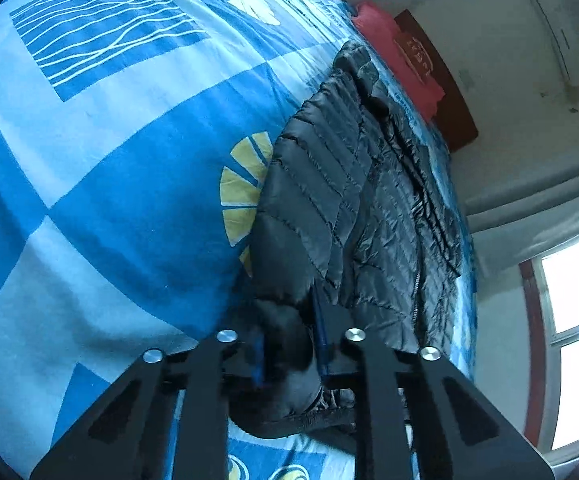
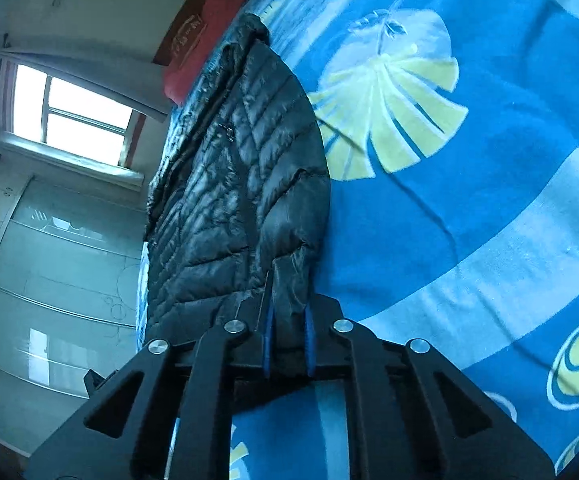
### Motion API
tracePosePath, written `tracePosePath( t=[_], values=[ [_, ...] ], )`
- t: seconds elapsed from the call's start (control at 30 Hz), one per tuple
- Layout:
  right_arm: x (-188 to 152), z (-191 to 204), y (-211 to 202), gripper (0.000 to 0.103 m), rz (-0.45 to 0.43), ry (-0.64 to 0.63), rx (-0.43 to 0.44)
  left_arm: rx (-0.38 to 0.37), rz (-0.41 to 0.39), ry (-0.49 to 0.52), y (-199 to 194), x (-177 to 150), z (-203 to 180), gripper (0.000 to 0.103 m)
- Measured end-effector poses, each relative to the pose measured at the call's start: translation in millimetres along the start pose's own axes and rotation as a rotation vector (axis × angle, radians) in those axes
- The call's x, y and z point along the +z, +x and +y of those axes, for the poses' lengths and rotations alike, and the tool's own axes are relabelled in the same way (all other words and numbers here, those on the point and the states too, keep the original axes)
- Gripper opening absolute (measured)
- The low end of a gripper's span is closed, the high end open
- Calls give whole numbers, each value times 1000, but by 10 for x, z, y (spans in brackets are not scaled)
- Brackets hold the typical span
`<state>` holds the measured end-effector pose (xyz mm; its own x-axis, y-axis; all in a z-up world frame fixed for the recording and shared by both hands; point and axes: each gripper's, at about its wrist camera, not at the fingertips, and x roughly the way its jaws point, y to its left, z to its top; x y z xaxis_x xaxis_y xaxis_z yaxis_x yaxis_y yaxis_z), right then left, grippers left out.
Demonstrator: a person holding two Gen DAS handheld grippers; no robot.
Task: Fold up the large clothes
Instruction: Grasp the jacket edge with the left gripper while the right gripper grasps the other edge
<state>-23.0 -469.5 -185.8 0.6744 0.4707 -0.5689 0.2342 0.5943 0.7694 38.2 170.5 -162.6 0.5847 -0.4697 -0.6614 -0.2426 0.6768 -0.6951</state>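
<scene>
The left gripper (image 1: 291,354) and right gripper (image 2: 288,334) were each found clenched on the near hem of the black puffer jacket (image 1: 353,200), spread ahead on the bed (image 1: 109,160), presumably readied for folding.

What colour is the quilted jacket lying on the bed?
Black, glossy and quilted jacket; clearest in the right wrist view.
</scene>
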Motion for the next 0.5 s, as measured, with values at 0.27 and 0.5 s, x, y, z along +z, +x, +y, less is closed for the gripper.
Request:
tracePosePath(
  t=[0.27, 0.5],
  values=[
    [-11, 235, -305, 9, -39, 0, 75, -84, -37, 3, -332, -3, -186, 12],
    [-71, 401, -577, 9, -54, -7, 136, -156, -51, 2, -597, -27, -362, 12]
  ],
)
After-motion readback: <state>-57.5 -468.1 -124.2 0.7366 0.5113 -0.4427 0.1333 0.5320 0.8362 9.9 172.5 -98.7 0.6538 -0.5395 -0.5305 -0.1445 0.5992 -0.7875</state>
